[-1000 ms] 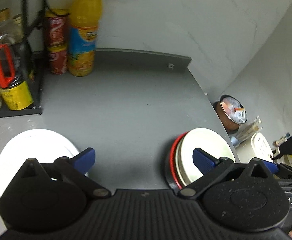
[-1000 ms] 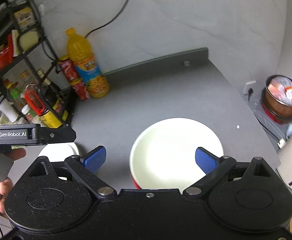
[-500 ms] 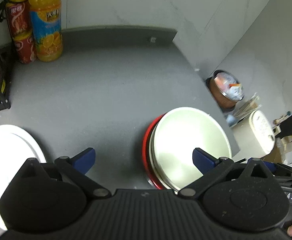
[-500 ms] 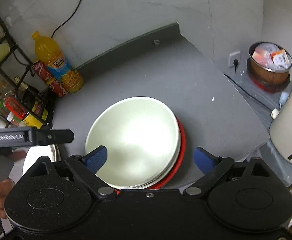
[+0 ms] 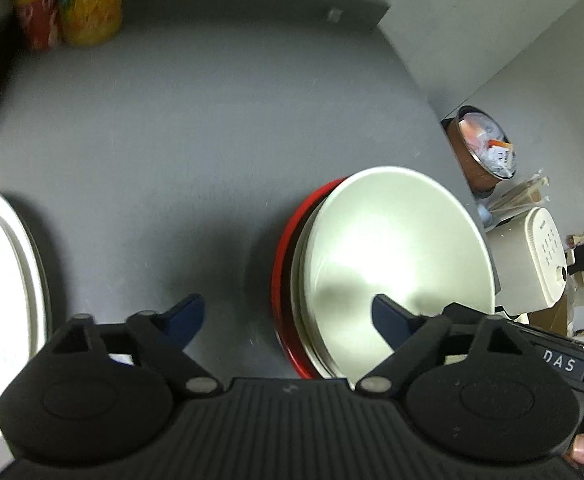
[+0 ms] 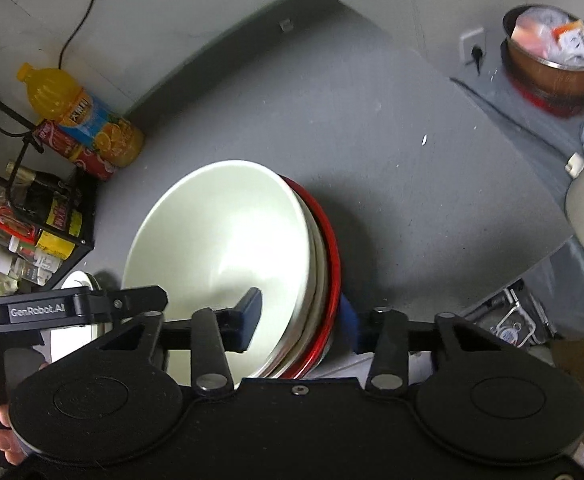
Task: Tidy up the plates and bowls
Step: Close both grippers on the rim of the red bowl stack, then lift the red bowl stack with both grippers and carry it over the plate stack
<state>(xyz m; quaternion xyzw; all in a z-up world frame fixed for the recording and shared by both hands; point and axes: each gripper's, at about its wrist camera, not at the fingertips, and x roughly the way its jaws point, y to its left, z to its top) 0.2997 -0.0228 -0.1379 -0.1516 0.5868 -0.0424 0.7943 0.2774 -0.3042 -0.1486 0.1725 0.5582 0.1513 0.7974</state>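
Risk: right gripper (image 6: 300,320) jaws pinching rim of stacked bowls (image 6: 228,248) w/ red plate (image 6: 334,256) near worktop (image 6: 372,160) edge, slip = whole stack drops; left gripper (image 5: 288,318) jaws spread.

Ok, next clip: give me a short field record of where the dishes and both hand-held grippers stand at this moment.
stack: cream bowl on top, nested with paler dishes in a red bowl, on the grey counter
second dish: white plate, apart at the counter's left
right hand-held gripper: straddles the stack's rim, one finger inside the cream bowl, one outside the red one; whether it is clamped cannot be told
left hand-held gripper: open, holding nothing
background: orange juice bottle and red cans by the wall
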